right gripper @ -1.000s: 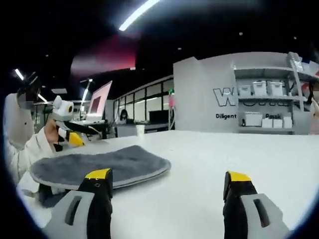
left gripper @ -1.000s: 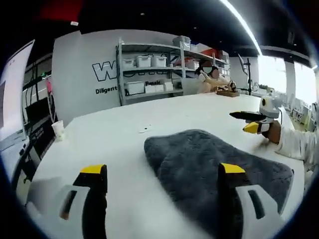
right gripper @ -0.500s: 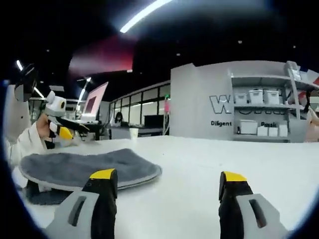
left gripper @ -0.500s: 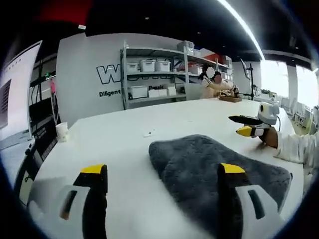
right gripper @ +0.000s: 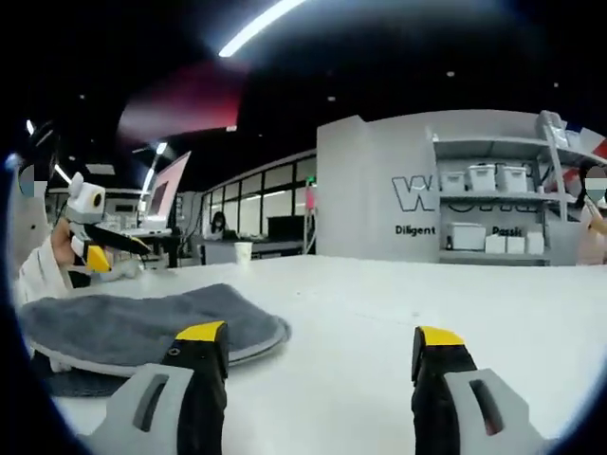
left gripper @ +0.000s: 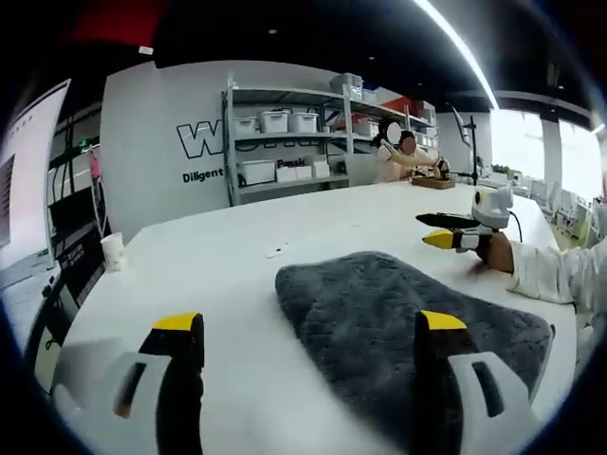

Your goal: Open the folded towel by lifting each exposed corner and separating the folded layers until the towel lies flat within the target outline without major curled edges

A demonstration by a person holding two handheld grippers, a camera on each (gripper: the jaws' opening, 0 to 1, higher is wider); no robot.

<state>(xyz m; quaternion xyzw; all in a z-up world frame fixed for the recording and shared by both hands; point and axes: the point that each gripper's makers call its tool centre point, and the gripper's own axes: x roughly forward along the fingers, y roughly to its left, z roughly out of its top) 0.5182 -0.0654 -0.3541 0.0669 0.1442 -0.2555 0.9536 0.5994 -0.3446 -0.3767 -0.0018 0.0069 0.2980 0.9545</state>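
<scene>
Both views drifted slightly; towel (left gripper: pixel 398 313) unchanged, still folded on the surface (left gripper: pixel 218 275), at 2 o'clock of my left claw (left gripper: pixel 308 332). Right claw (right gripper: pixel 318 346) released too, towel at 9. Neither corner lifted yet.

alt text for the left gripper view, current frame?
A folded dark grey towel lies on a white table, just ahead of the left gripper, whose yellow-tipped jaws stand open and empty. The right gripper, held in a white-sleeved hand, hovers past the towel's far edge; shelves with white bins stand behind.
</scene>
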